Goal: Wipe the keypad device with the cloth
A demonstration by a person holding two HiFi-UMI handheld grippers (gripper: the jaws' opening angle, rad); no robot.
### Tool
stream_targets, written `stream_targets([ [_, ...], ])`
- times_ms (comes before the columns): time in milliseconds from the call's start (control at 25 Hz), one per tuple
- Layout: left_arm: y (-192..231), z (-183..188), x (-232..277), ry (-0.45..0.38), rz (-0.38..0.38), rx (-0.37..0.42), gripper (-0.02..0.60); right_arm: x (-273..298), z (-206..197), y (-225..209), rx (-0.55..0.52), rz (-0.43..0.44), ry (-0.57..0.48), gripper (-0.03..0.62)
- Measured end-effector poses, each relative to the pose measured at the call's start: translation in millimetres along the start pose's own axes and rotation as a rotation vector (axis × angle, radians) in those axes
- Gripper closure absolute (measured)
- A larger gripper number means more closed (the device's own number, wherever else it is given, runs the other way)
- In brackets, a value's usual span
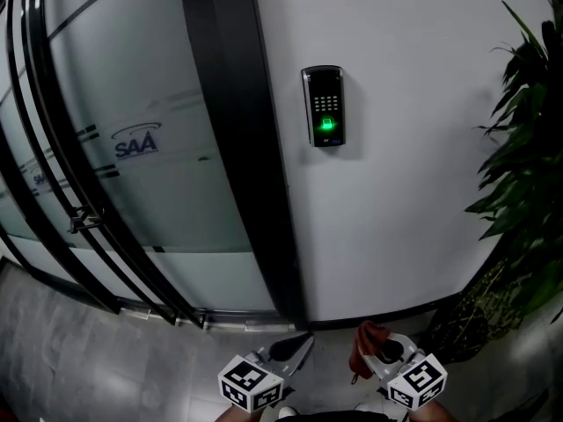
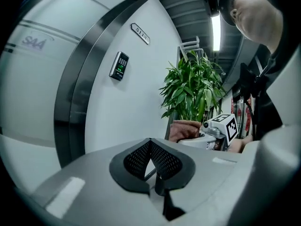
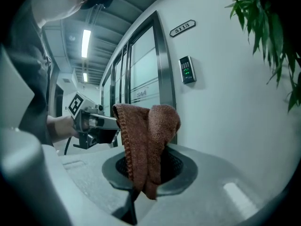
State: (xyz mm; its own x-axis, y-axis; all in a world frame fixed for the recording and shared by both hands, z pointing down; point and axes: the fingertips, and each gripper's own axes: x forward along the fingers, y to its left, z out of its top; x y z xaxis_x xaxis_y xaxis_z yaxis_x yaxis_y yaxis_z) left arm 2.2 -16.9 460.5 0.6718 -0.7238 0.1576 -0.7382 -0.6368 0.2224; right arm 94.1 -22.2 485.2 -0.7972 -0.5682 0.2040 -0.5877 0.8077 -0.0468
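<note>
The keypad device (image 1: 323,106) is a black box with a green glow, fixed to the white wall (image 1: 413,174); it also shows small in the left gripper view (image 2: 119,66) and the right gripper view (image 3: 187,70). A brown cloth (image 3: 146,140) is pinched in my right gripper (image 3: 146,166) and stands up from its jaws; the head view shows the cloth (image 1: 367,343) low at the bottom. My left gripper (image 1: 295,350) is shut and empty, with its jaws (image 2: 151,161) together. Both grippers hang well below the keypad.
A dark metal door frame (image 1: 251,148) and a frosted glass door (image 1: 141,148) stand left of the keypad. A leafy potted plant (image 1: 523,174) fills the right side. A room number plate (image 3: 182,28) hangs above the keypad.
</note>
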Motion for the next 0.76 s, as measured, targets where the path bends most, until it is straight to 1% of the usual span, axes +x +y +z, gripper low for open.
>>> stream_targets([
  [200,9.2,-2.6,-2.7,0.006,-0.041,0.002,0.565,3.3,-10.9,5.4,0.026,-0.054,0.014,0.54],
  [280,11.8,-3.1,-2.4,0.005,-0.049,-0.001,0.565,4.5,-13.1,6.0,0.031,-0.064,0.019,0.54],
  [560,16.8,-1.0,-1.4,-0.013,-0.059,-0.015,0.565,8.3,-8.7,2.5,0.022,-0.078,0.03,0.54],
  [760,17.5,0.8,0.8,-0.021,-0.058,-0.024,0.565,9.2,-16.8,0.8,0.039,-0.065,0.05,0.54],
])
